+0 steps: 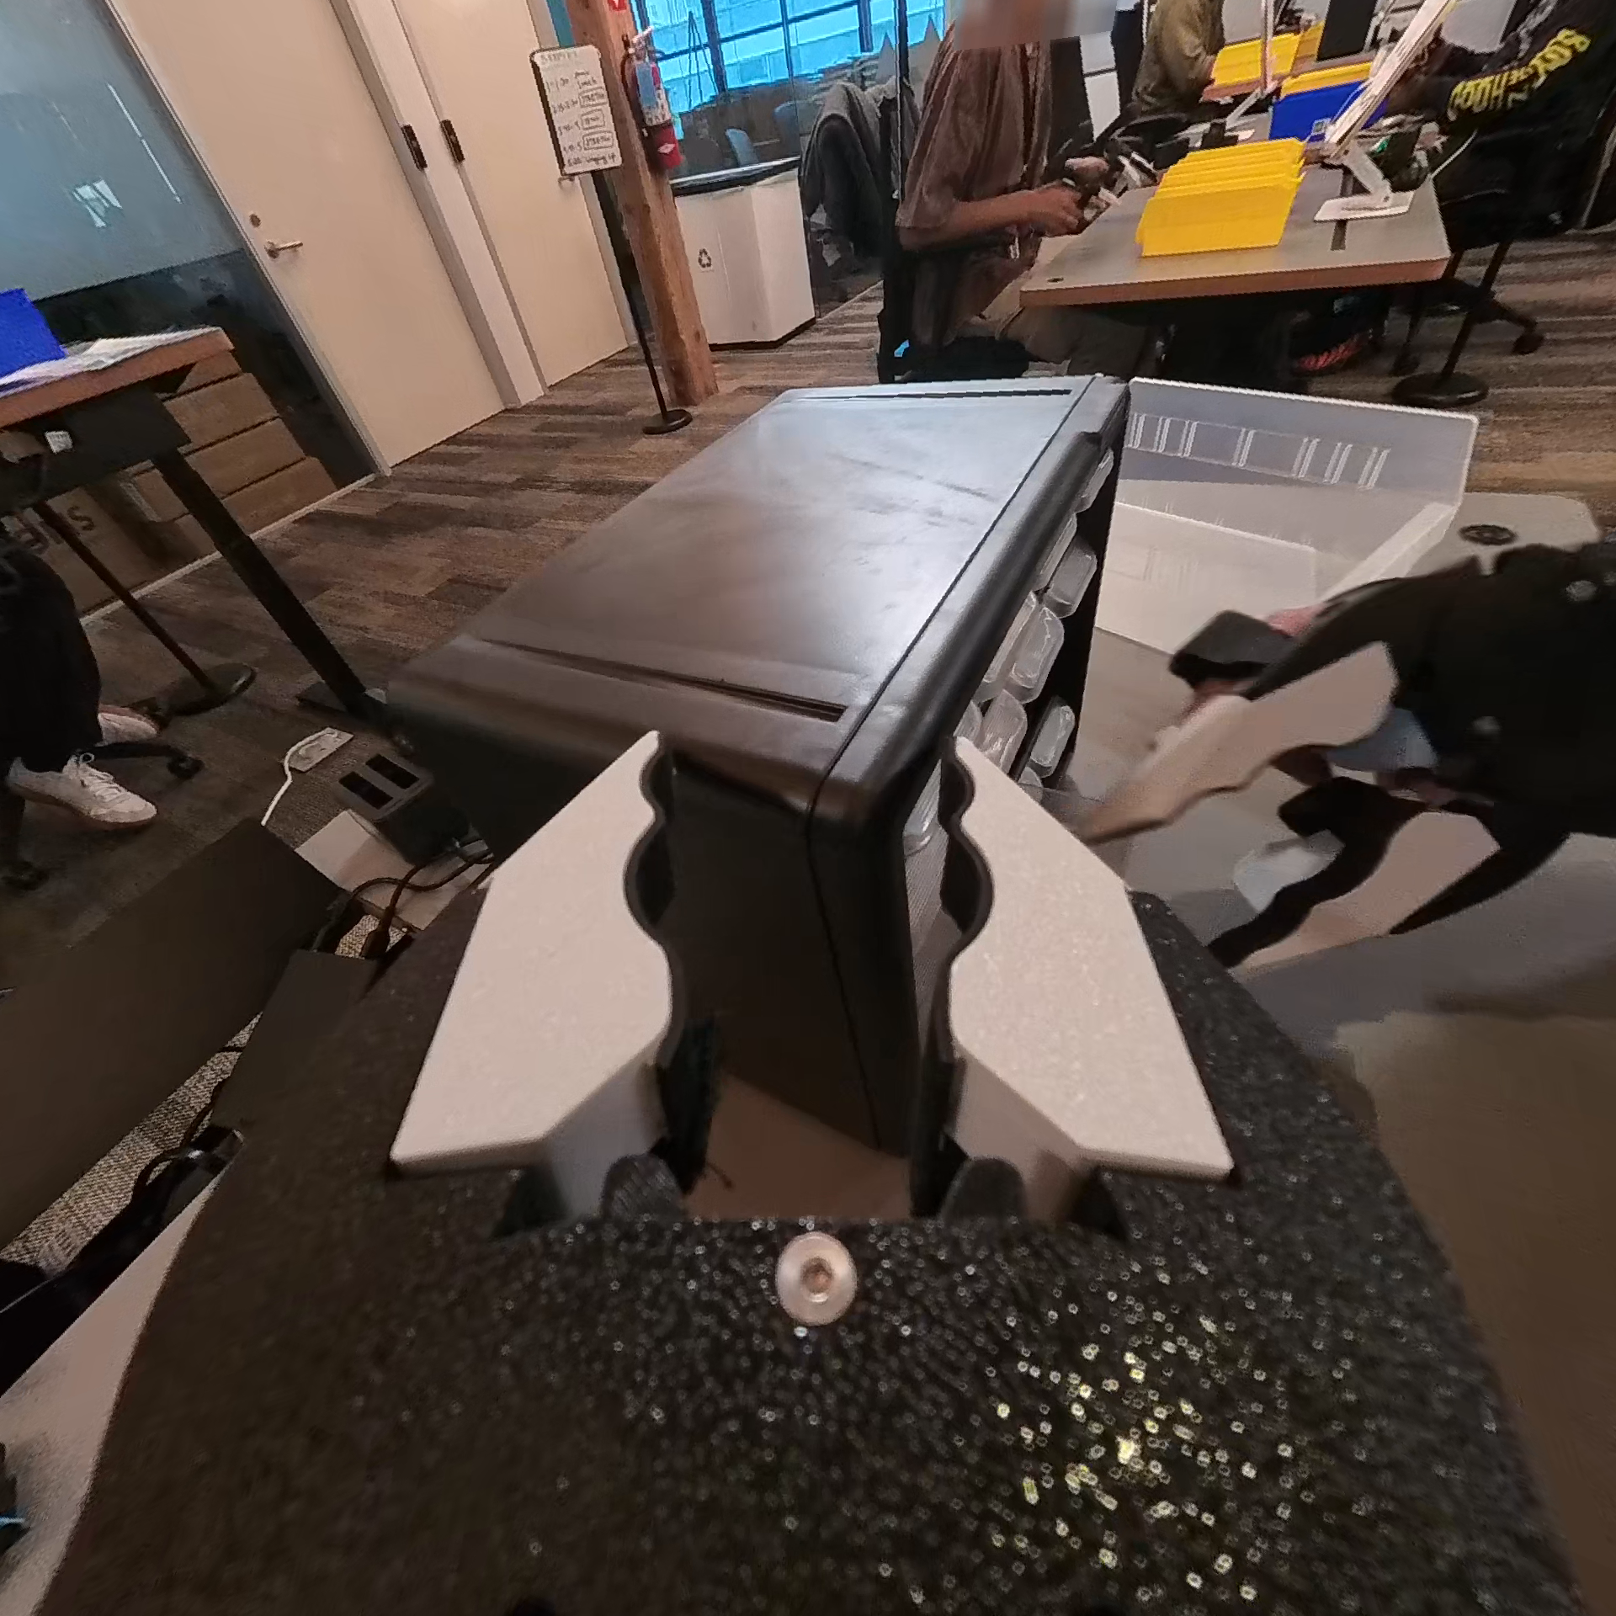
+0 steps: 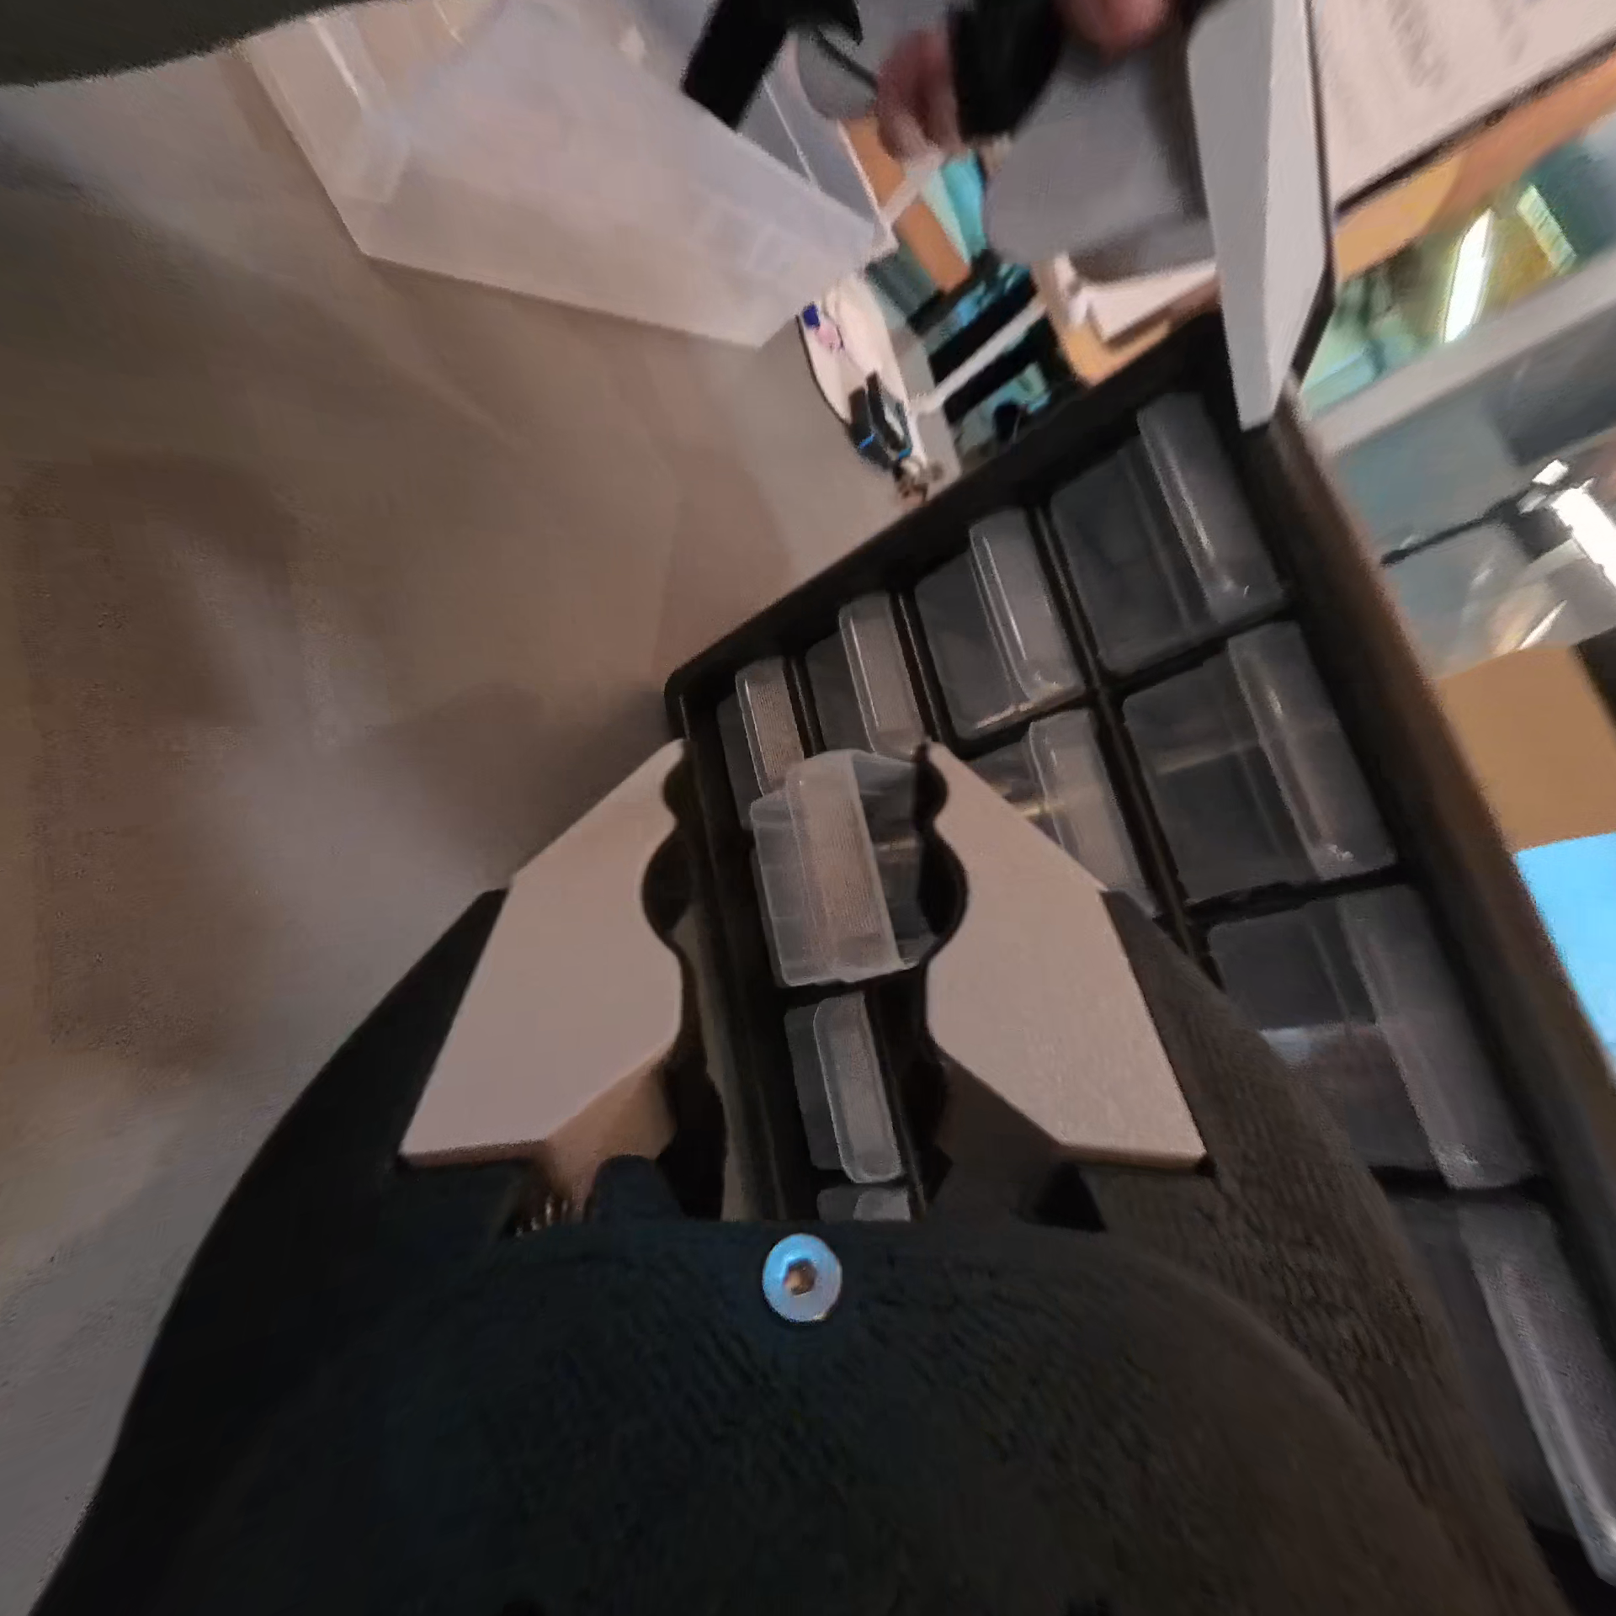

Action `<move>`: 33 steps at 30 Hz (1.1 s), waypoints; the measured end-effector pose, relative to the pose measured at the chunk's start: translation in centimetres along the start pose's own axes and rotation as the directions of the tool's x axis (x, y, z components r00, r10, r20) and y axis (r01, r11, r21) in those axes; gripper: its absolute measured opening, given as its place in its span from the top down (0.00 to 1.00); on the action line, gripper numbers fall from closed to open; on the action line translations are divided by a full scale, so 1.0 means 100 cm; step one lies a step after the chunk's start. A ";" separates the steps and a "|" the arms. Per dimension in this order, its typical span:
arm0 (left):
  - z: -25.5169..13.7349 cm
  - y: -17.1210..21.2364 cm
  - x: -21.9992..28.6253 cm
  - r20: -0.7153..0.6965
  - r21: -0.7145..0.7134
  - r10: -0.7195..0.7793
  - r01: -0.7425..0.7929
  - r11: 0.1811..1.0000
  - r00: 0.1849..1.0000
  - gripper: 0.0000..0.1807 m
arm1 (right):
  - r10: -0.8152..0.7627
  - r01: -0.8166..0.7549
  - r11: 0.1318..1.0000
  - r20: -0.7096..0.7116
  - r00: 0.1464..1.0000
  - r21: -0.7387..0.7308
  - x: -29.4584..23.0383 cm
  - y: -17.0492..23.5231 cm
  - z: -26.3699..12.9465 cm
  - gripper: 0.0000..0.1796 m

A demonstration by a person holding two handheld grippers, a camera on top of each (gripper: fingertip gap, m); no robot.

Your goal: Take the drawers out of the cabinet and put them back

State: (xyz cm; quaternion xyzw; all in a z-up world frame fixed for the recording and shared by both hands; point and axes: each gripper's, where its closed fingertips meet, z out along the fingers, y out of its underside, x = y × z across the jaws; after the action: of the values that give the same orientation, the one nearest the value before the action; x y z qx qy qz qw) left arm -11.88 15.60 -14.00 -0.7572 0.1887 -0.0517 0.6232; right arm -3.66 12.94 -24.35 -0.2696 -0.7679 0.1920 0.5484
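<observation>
A black cabinet (image 1: 787,542) stands on a tan table (image 1: 1443,1093), its front facing right with rows of small clear drawers (image 2: 1172,560). My left gripper (image 1: 804,761) is open and sits over the cabinet's near top corner, one finger above the top and one past the front edge. My right gripper (image 2: 804,765) is open at the cabinet's front. One clear drawer (image 2: 831,874) sticks out of its slot between the right gripper's fingers, against the right finger (image 2: 1032,918), with a gap to the left one. The right gripper also shows blurred in the left wrist view (image 1: 1145,743).
A large clear plastic bin (image 1: 1268,525) stands on the table beyond the cabinet; it also shows in the right wrist view (image 2: 568,175). Left of the table the floor (image 1: 367,560) holds cables and a desk (image 1: 105,376). People sit at a far table with yellow bins (image 1: 1215,201).
</observation>
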 end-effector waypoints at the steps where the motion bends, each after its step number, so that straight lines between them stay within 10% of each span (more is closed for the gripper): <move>1: 0.000 0.000 0.000 0.000 0.001 -0.001 0.001 1.000 1.000 0.67 | -0.043 0.043 0.999 -0.015 0.999 0.015 -0.003 -0.003 -0.003 0.80; 19: 0.001 0.000 0.000 0.000 0.005 0.001 -0.001 1.000 1.000 0.67 | -0.063 0.048 0.978 -0.068 0.996 -0.202 0.005 0.046 0.030 0.80; 33: 0.002 0.001 -0.003 0.046 -0.018 0.040 -0.039 0.999 0.998 0.62 | 0.194 -0.183 0.968 -0.052 0.980 0.172 -0.045 0.005 0.007 0.81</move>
State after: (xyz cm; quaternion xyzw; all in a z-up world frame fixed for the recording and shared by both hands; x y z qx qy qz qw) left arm -12.14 15.92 -14.11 -0.7594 0.1895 -0.0200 0.6221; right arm -3.08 10.53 -28.16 -0.3012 -0.7010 0.2975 0.5740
